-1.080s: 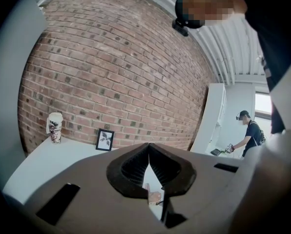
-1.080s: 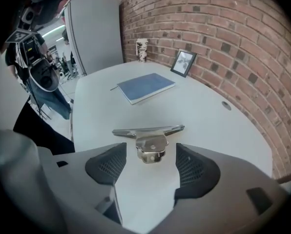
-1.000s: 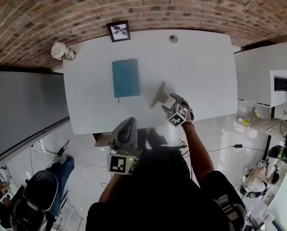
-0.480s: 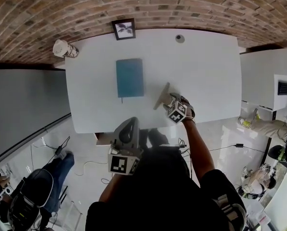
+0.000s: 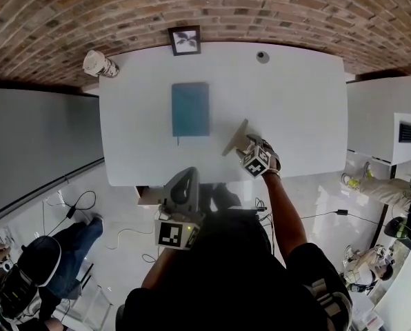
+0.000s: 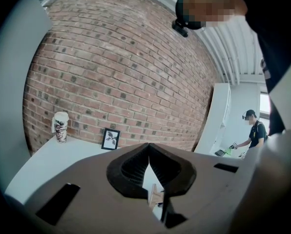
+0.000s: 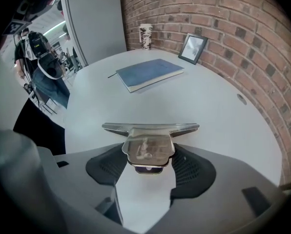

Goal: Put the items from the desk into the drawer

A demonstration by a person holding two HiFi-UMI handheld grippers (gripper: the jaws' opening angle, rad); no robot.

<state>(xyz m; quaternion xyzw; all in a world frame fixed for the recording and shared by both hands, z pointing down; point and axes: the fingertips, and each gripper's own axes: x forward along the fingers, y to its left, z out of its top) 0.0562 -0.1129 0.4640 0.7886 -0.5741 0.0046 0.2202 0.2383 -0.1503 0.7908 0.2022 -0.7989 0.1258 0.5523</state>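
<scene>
Beyond the gripped tool (image 7: 149, 145) lie notebook (image 7: 149, 73), frame (image 7: 193, 48) (and cup (image 7: 145, 35)).

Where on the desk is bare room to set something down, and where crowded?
The right half of the desk is bare, between the grommet hole at the back and the right gripper on its metal piece in front. The strip left of the blue notebook is free. Crowded: back left, by picture frame and paper cup.

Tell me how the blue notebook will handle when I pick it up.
Lying flat on the desk, the notebook is probably hard to get jaws under. It looks thin, so it may sag when lifted by one edge, and is likely light.
</scene>
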